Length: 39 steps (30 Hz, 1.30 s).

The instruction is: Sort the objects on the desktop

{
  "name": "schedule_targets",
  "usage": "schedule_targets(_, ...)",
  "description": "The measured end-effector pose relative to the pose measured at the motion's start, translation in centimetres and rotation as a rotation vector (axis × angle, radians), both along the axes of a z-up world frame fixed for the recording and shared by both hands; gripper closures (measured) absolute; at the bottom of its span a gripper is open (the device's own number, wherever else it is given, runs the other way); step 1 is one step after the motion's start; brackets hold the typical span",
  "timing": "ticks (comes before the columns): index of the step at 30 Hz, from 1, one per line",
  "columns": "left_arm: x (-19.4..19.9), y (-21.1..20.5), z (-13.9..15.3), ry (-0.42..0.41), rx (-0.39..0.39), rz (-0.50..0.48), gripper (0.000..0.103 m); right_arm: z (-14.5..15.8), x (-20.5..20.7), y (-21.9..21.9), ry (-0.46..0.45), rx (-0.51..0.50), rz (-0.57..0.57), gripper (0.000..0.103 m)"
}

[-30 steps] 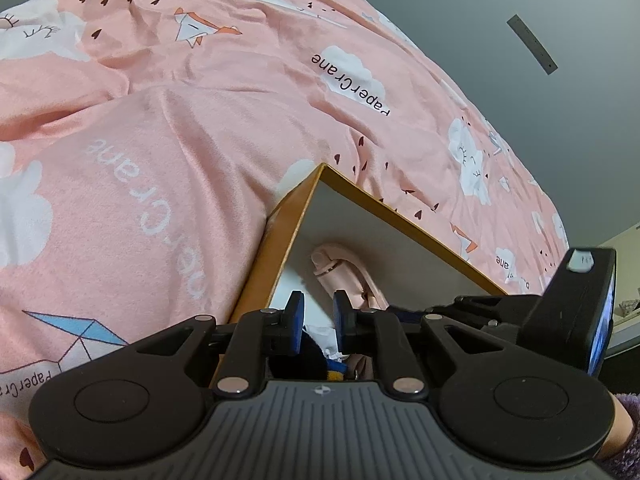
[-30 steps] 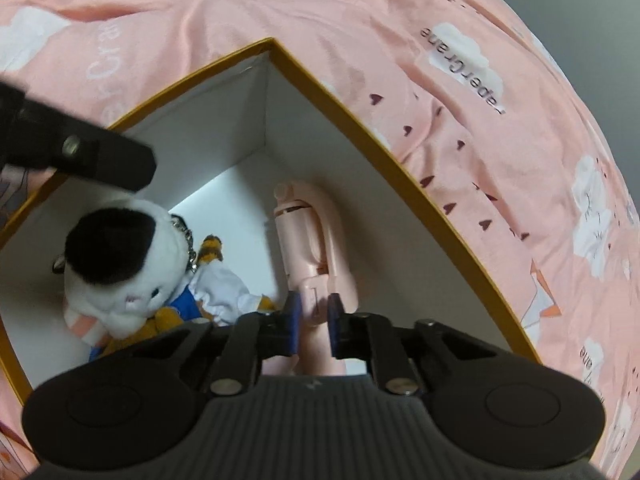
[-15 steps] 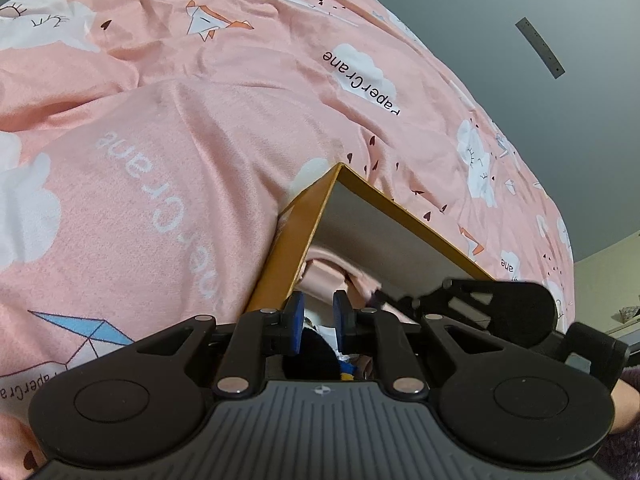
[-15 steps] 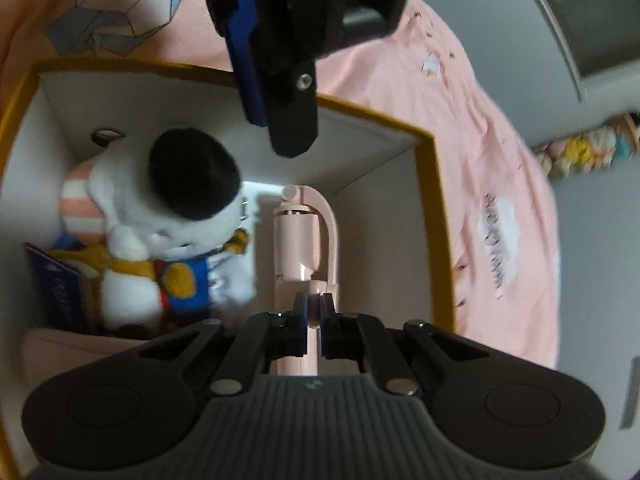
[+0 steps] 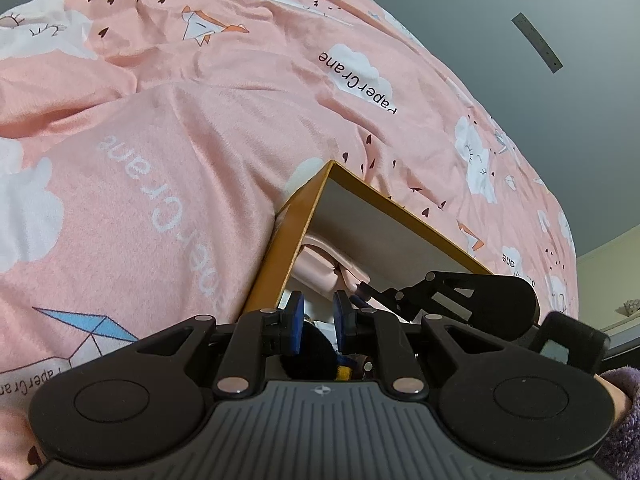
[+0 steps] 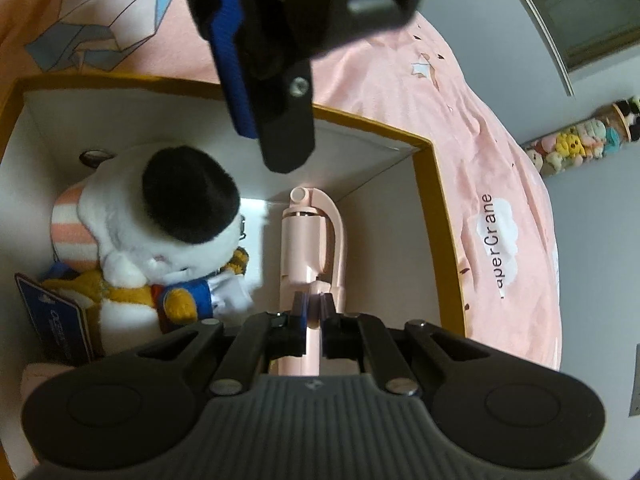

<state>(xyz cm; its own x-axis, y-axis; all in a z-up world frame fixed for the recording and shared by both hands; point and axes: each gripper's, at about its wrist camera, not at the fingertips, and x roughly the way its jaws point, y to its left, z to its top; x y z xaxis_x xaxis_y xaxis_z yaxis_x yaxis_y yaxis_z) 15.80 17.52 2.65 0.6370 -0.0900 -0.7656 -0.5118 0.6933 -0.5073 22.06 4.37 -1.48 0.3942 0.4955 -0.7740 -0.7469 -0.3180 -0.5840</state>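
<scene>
We see an open box (image 6: 436, 216) with a mustard rim and white walls resting on a bed under a pink quilt (image 5: 168, 168) printed with clouds and paper cranes. Inside the box lie a plush toy (image 6: 160, 236) in a black hat with a blue tag, and beside it, along the right wall, a pink folded selfie stick (image 6: 312, 240). Our right claw (image 6: 313, 306) is clamped on the near part of the selfie stick, its blue pads pinching the narrow pink stem; we judge it grips there because the stem is the one slim, rigid part that fits between the pads. The stick points away from the claw toward the far corner, down inside the box. Our left claw (image 5: 317, 318) hovers over the box's near corner, above the plush toy, its pads a little apart with nothing pressed between them.
</scene>
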Motion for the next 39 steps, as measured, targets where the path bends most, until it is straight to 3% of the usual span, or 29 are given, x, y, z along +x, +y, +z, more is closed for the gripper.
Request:
schedule_targets(5,-0.3,-0.5,0.6,0.014,0.024,-0.022,0.085,1.2,0.8,-0.6,0.038,0.016,-0.054,0.082)
schedule_targets(11,-1.2,-1.7,2.5,-0.003,0.084,-0.057,0.083,5.6,2.3,-3.0,0.173,0.101,-0.186,0.08)
schedule_targets(16,-2.0,-4.1,4.8,-0.042,0.174,-0.124,0.078,10.1,2.8,-6.5,0.304,0.229,-0.372,0.076)
schedule_targets(22,-3.6,-7.7,7.0,-0.123,0.312,-0.201,0.065,13.3,-1.3,-11.9,0.431,0.425,-0.597,0.069)
schedule_targets(23,-3.8,-8.3,7.3,-0.138,0.338,-0.215,0.055,13.7,-1.7,-12.8,0.444,0.467,-0.633,0.067)
schedule_targets(24,-4.0,-8.9,7.4,-0.151,0.361,-0.229,0.046,13.6,-2.1,-13.5,0.452,0.5,-0.662,0.066)
schedule_targets(27,-4.5,-10.4,7.5,-0.172,0.42,-0.273,0.041,13.3,-3.3,-15.5,0.47,0.605,-0.759,0.064)
schedule_targets(30,-4.8,-12.0,7.0,-0.164,0.492,-0.308,0.031,12.5,-4.6,-17.4,0.505,0.703,-0.85,0.055)
schedule_targets(32,-5.1,-13.2,6.3,-0.147,0.561,-0.316,0.027,11.8,-5.4,-18.4,0.522,0.755,-0.891,0.045)
schedule_targets(34,-5.4,-14.2,5.5,-0.117,0.625,-0.312,0.027,10.7,-6.3,-19.2,0.51,0.789,-0.948,0.042)
schedule_targets(36,-5.7,-15.0,4.7,-0.096,0.646,-0.335,0.027,9.7,-6.7,-19.7,0.511,0.808,-0.997,0.041)
schedule_targets(39,-6.0,-15.3,3.3,-0.074,0.614,-0.359,0.027,8.2,-7.1,-20.0,0.521,0.83,-1.038,0.033)
